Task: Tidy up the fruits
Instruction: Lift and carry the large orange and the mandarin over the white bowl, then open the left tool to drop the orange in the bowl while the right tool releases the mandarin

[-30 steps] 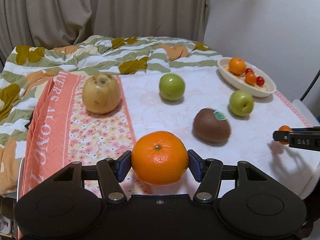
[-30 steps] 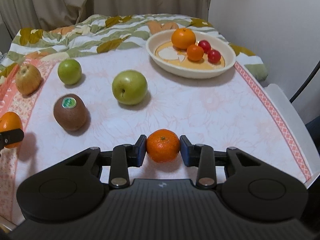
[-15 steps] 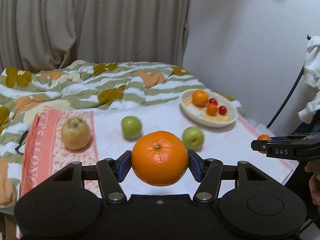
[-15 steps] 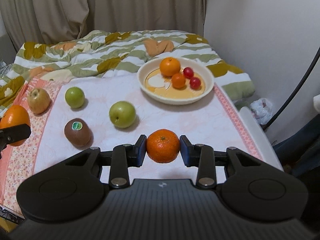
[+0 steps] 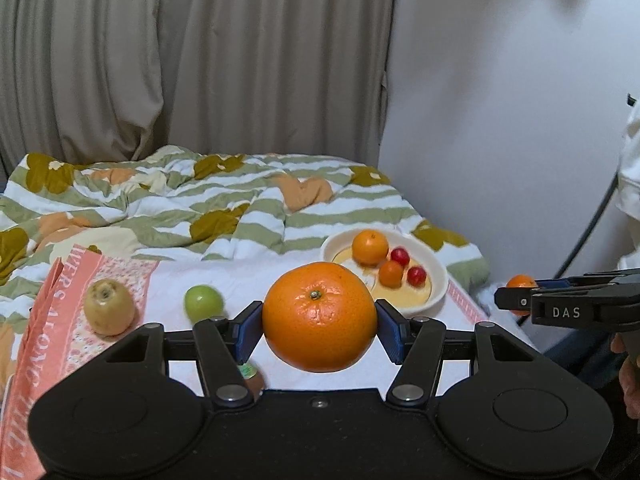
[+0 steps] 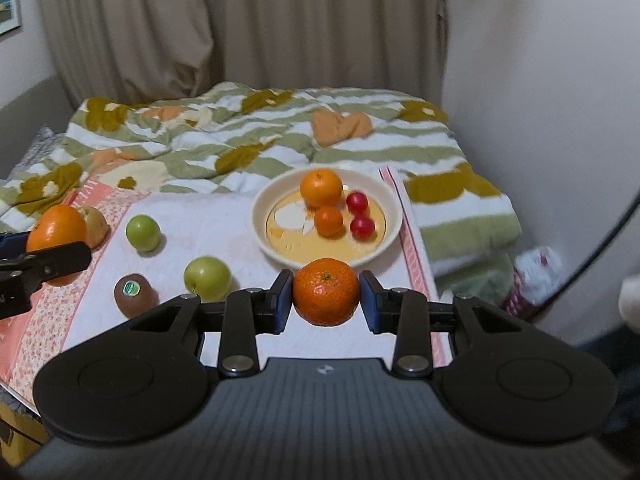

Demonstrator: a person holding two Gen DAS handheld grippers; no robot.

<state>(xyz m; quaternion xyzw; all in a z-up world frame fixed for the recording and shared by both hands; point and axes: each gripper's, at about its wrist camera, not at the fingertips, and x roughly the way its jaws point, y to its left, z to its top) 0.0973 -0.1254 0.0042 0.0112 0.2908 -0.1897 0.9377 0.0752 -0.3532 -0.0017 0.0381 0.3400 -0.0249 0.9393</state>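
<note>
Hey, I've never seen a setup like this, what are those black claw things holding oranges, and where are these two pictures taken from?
They are hand-held grippers, one in each of a person's hands, each with a camera looking along its fingers. The left gripper is clamped on a large orange; the right gripper is clamped on a smaller mandarin. Each gripper also shows at the edge of the other's view. On the cloth-covered surface lie two green apples, a kiwi and a yellowish pear. A cream bowl already holds an orange, a small mandarin and two red fruits.
</note>
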